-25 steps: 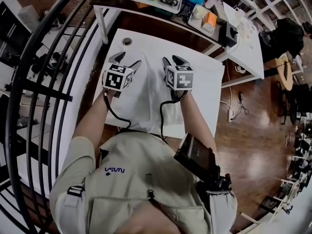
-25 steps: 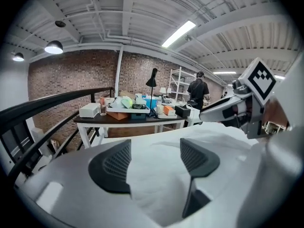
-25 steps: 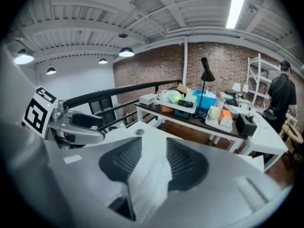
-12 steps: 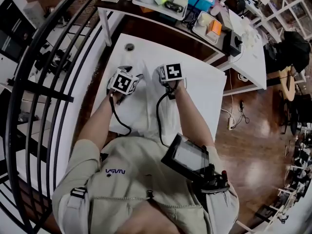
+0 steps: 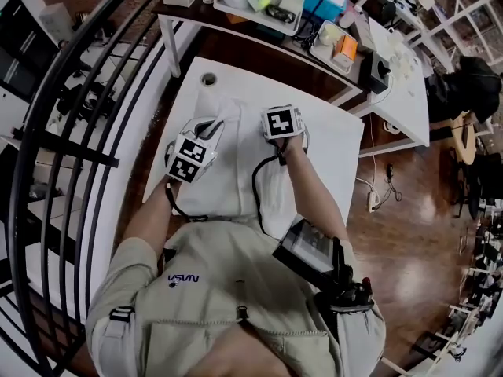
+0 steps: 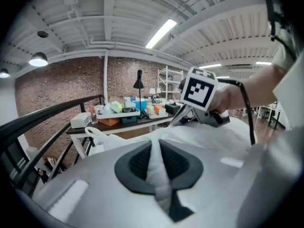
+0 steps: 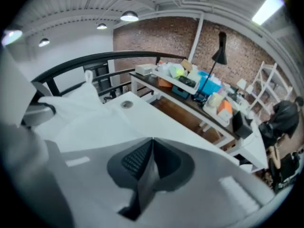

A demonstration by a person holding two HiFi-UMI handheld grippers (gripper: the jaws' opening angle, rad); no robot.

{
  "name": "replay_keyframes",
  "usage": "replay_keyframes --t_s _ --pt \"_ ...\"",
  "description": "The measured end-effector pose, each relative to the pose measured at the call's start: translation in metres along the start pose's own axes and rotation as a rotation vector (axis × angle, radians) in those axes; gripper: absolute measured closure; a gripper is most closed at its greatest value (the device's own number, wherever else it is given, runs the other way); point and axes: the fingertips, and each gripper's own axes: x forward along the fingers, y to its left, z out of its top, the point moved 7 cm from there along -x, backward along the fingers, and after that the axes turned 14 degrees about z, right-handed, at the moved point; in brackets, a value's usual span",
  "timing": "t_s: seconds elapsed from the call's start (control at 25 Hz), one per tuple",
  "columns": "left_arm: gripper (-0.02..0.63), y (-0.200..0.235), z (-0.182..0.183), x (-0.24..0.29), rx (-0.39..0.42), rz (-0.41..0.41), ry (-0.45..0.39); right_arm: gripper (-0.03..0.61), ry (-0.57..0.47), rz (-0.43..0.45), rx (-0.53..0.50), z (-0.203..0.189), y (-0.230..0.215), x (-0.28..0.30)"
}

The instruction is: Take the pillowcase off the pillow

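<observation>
- Where the white worktop (image 5: 334,136) is covered down its left half, the pillowcase (image 5: 236,175) lies flat on it; the pillow inside cannot be seen apart from it.
- Its long axis runs from the person's body straight away to the far edge, leaning a little to the left at the far end.
- The far end points at a round hole (image 5: 208,78) in the worktop and stops just short of it, with one corner of cloth (image 7: 88,77) standing up.
- The near end reaches the worktop's near edge by the person's shirt; whether it hangs over cannot be told.
- The left gripper (image 5: 206,126) sits on the left long side of the far half, lying low and pointing away from the person.
- Its jaws have just been closing and now pinch a raised fold of white pillowcase cloth (image 6: 154,167).
- The right gripper (image 5: 281,129) is at the right long side, about level with the left one across the width, and tips steeply down onto the cloth.
- Its jaws have just been closing too and stand together, with a thin grey, shadowed strip of cloth (image 7: 142,184) between the pads, seemingly pillowcase.
- The cloth between the two grippers is ruffled and lifted a little.
- Beyond the far edge stands a second worktop (image 5: 236,14) crowded with trays and boxes; a black railing (image 5: 71,132) curves along the left.
</observation>
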Motion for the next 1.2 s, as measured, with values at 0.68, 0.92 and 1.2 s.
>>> replay_keyframes --t_s 0.68,0.92,1.2 --pt "0.585 0.037 -0.038 0.002 -0.161 0.08 -0.007 0.569 -0.096 -0.165 0.121 -0.068 -0.063 -0.04" --pt "0.465 0.034 -0.029 0.008 -0.087 0.11 -0.019 0.471 -0.273 -0.089 0.175 -0.067 -0.06 -0.047" --pt "0.411 0.033 0.01 -0.032 -0.022 0.183 -0.163 0.453 -0.517 -0.082 0.18 -0.052 -0.023 -0.097"
